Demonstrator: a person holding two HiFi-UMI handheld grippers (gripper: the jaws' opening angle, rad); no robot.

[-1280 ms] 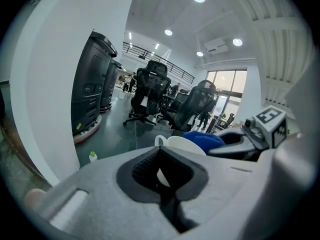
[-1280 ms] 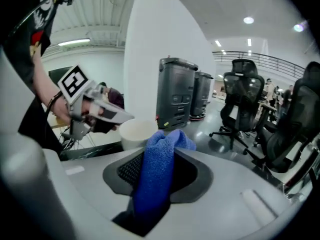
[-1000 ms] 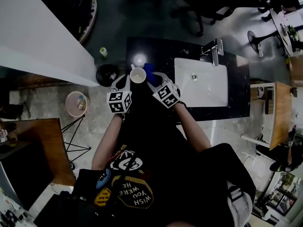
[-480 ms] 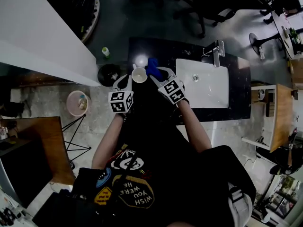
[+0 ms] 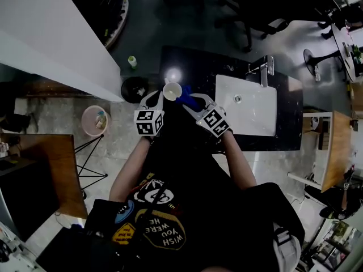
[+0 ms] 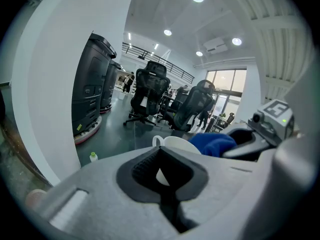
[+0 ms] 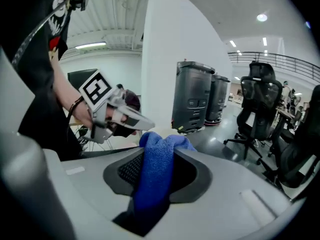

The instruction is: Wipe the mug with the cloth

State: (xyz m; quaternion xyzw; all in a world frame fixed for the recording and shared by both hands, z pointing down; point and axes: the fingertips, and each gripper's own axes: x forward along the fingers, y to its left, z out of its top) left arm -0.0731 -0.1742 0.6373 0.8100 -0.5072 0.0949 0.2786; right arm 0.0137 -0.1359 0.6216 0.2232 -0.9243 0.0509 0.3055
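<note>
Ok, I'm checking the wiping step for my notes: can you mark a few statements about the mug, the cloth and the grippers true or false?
The left gripper grips the white mug. True.
The right gripper is empty. False: it is shut on the blue cloth.
The mug sits in the sink. False: it is over the dark counter, left of the sink.
The cloth is close beside the mug. True.

The white mug [image 5: 172,90] was upright above the dark worktop [image 5: 204,67], mouth open upward, its wall caught in the jaws of the left gripper [image 5: 157,97]. The blue cloth [image 5: 187,98] hung bunched in the jaws of the right gripper [image 5: 195,102], right against the mug's side.
</note>
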